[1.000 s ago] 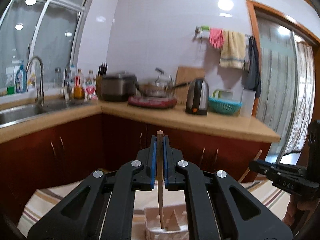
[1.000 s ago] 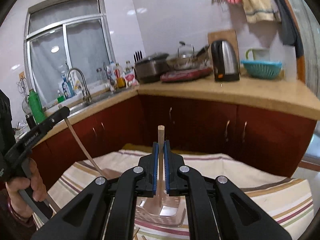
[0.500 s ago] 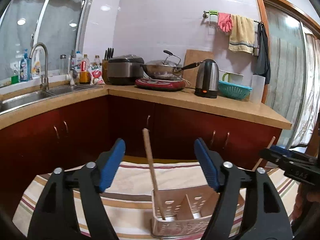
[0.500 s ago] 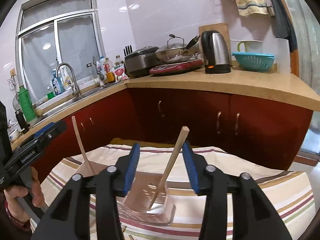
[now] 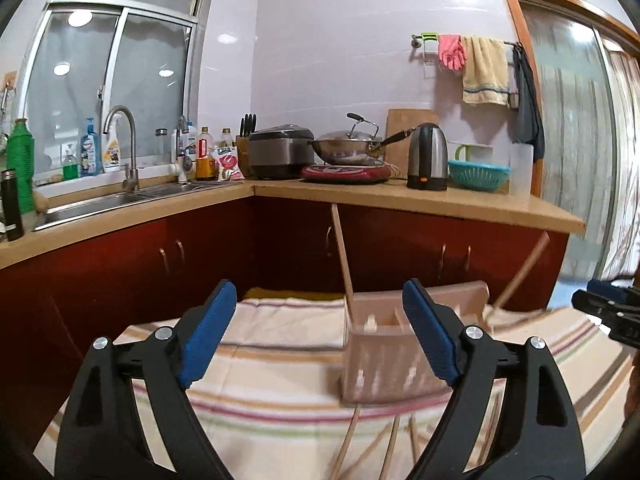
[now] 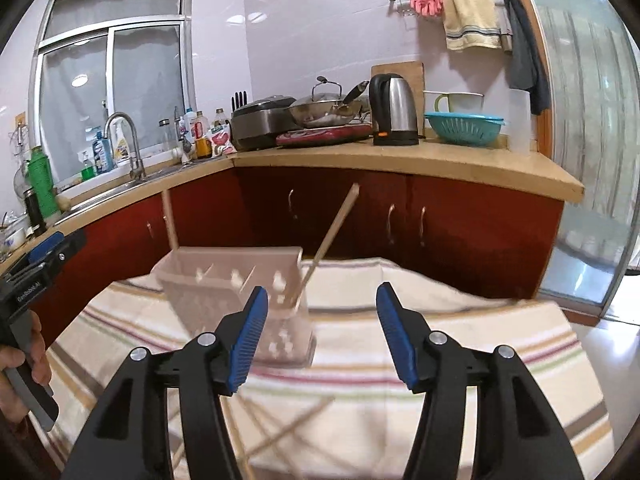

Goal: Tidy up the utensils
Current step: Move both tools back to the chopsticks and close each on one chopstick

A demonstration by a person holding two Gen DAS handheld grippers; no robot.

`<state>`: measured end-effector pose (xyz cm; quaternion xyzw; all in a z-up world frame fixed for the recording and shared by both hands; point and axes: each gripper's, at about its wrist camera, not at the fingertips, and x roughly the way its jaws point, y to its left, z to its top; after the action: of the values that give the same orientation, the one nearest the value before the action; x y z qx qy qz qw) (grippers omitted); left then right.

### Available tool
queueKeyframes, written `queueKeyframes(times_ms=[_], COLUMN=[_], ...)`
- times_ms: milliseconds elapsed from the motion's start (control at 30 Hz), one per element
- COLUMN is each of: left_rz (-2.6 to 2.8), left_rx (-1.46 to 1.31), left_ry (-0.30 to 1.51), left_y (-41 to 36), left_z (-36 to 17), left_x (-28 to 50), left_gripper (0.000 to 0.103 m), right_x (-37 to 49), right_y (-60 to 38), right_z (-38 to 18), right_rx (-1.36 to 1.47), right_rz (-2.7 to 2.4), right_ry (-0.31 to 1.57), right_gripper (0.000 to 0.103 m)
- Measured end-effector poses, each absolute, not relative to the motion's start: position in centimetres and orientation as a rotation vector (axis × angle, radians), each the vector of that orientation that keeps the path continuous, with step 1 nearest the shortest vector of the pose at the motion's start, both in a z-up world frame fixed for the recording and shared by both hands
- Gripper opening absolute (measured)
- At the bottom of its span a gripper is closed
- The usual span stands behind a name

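A pale perforated utensil holder [image 5: 384, 364] stands on a striped cloth [image 5: 272, 364]; it also shows in the right wrist view [image 6: 240, 280]. Two wooden chopsticks lean in it: one at its left end [image 5: 342, 254] [image 6: 170, 222], one at its right end [image 5: 520, 274] [image 6: 332, 236]. My left gripper [image 5: 320, 332] is open and empty, just in front of the holder. My right gripper [image 6: 318, 332] is open and empty, with the holder ahead to its left. Several loose chopsticks [image 6: 288, 432] lie on the cloth below the grippers, also seen in the left wrist view [image 5: 380, 440].
Dark red cabinets [image 5: 400, 248] under a wooden counter [image 5: 420, 196] stand behind the table. On the counter are a sink [image 5: 100, 200], bottles, a rice cooker, a wok, a kettle [image 5: 427, 158] and a teal colander [image 6: 464, 126]. A glass door [image 6: 592, 160] is at the right.
Both grippers were shut on a chopstick a second ago. Both opened and let the chopsticks drop into the holder, then drew back from it.
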<state>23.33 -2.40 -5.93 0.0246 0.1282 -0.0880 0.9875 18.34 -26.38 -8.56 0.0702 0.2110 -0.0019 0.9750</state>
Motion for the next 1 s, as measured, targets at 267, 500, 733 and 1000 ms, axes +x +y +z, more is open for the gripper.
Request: queueKeyframes(times_ms=[267,500,733,1000], left_rz=[-0.187,-0.192,-0.184,-0.216], left_rx=[0.095,0.106,0.094,0.099], left_ry=[0.319,0.393,0.48,0.525], left_y=[-2.5,-2.4,-1.7,-2.9], left_z=[-10.6,-14.6,-17.8,-19.1], left_x=[17.0,13.3,11.3,9.9], left_gripper=[0.083,0.083,0.083,0.083], right_x=[12.7,9.5,8.7,8.8], right_y=[-23.8,-22.2,-22.0,-21.4], right_z=[-13.8,-19.0,-21.9,-23.0], right_rx=[0.117,0.098,0.099,0.061], right_rz=[0.035,0.077,0.095,0.102], right_ry=[0.465,0.573,0.666,0.728], right_gripper=[0.055,0.045,0.031,0.009])
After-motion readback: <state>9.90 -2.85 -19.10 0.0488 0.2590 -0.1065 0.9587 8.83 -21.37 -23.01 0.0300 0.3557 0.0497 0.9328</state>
